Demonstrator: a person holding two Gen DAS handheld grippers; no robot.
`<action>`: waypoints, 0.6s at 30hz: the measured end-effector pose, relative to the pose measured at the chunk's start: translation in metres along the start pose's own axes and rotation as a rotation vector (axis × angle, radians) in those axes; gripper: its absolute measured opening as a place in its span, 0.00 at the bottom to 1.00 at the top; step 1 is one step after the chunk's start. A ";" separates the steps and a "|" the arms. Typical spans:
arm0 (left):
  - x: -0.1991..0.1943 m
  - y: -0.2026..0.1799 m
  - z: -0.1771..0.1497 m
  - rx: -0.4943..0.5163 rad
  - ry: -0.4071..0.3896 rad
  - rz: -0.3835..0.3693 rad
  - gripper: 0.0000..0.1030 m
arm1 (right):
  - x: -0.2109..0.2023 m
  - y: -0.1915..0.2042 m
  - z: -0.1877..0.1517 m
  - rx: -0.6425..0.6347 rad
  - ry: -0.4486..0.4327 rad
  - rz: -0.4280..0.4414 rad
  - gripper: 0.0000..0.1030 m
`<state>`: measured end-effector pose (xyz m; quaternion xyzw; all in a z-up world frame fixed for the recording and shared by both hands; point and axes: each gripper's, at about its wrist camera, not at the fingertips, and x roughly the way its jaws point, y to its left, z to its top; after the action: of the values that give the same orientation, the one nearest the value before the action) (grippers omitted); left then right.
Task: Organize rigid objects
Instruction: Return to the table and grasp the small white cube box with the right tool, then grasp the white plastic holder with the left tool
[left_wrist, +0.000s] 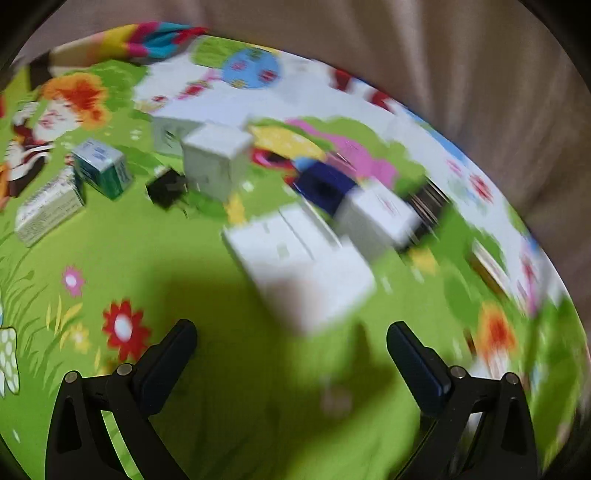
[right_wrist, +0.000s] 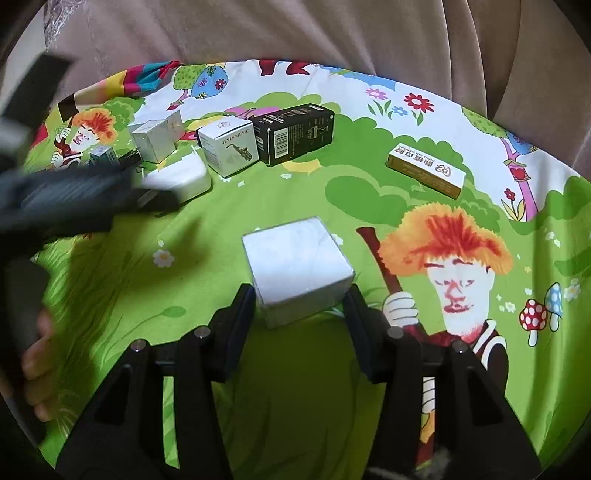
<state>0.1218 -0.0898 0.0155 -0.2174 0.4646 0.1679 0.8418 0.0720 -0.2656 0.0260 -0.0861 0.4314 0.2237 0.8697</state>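
My right gripper (right_wrist: 301, 301) is shut on a plain white cube box (right_wrist: 297, 264) and holds it over the green cartoon cloth (right_wrist: 295, 406). My left gripper (left_wrist: 291, 334) is open and empty, just short of a flat white charger (left_wrist: 295, 266). The left wrist view is motion-blurred. Behind the charger lie a white box (left_wrist: 376, 218), a dark blue box (left_wrist: 323, 188), another white cube (left_wrist: 216, 158), a black plug (left_wrist: 166, 188) and a green-and-white box (left_wrist: 101, 168). In the right wrist view the left gripper (right_wrist: 74, 195) is a dark blur over the charger (right_wrist: 181, 177).
At the back stand a white saxophone-print box (right_wrist: 229, 146), a black box (right_wrist: 295, 133), a white cube (right_wrist: 155, 136) and, to the right, a gold-and-white flat box (right_wrist: 424, 170). A white printed box (left_wrist: 48, 210) lies far left. Beige curtain (right_wrist: 332, 33) behind the round table edge.
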 end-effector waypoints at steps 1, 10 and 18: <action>0.005 -0.004 0.005 -0.025 -0.015 0.034 1.00 | 0.000 0.001 0.000 -0.002 0.000 -0.003 0.53; 0.009 0.014 0.003 0.256 -0.036 0.106 0.92 | -0.002 -0.004 -0.002 0.042 -0.007 0.041 0.54; -0.031 0.089 -0.020 0.466 0.013 -0.096 0.84 | -0.001 0.004 -0.001 0.015 0.001 -0.006 0.53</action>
<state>0.0485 -0.0274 0.0142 -0.0404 0.4852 0.0144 0.8734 0.0694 -0.2629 0.0263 -0.0811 0.4330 0.2180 0.8709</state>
